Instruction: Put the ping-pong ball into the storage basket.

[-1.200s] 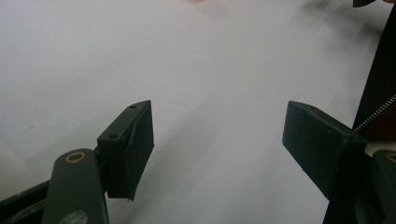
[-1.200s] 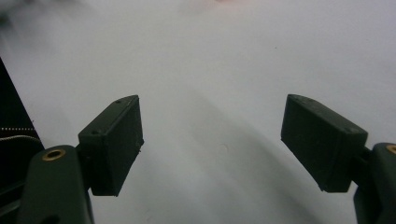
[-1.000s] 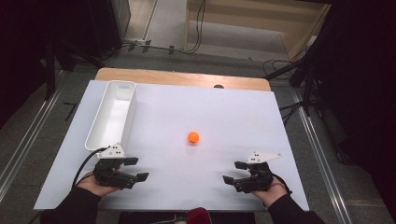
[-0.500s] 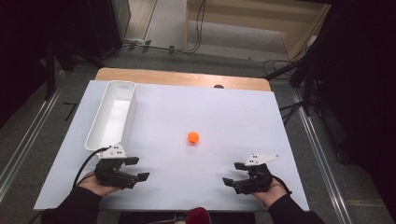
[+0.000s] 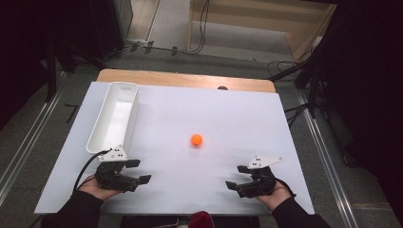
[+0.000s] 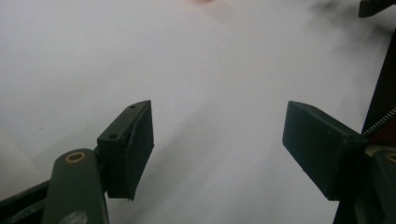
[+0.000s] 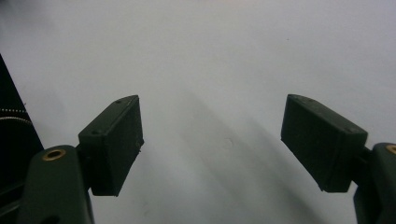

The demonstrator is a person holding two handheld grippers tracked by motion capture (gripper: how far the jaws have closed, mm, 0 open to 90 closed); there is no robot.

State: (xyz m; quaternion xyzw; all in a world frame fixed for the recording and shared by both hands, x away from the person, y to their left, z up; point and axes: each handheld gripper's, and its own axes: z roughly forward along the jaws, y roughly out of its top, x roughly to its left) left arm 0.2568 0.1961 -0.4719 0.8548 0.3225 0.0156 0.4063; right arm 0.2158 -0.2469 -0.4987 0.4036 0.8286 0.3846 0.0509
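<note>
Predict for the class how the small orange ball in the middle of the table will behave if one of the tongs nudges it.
The orange ball looks round and smooth, so it would probably roll rather than slide. It sits free on the flat white table, so nothing nearby would stop it. Being small, it is likely light.

High view: fixed above the near edge, facing forward and down over the whole white surface (image 5: pixel 214 109). Both gripper views: riding close behind each claw, looking low along the jaws; all three share that surface.
</note>
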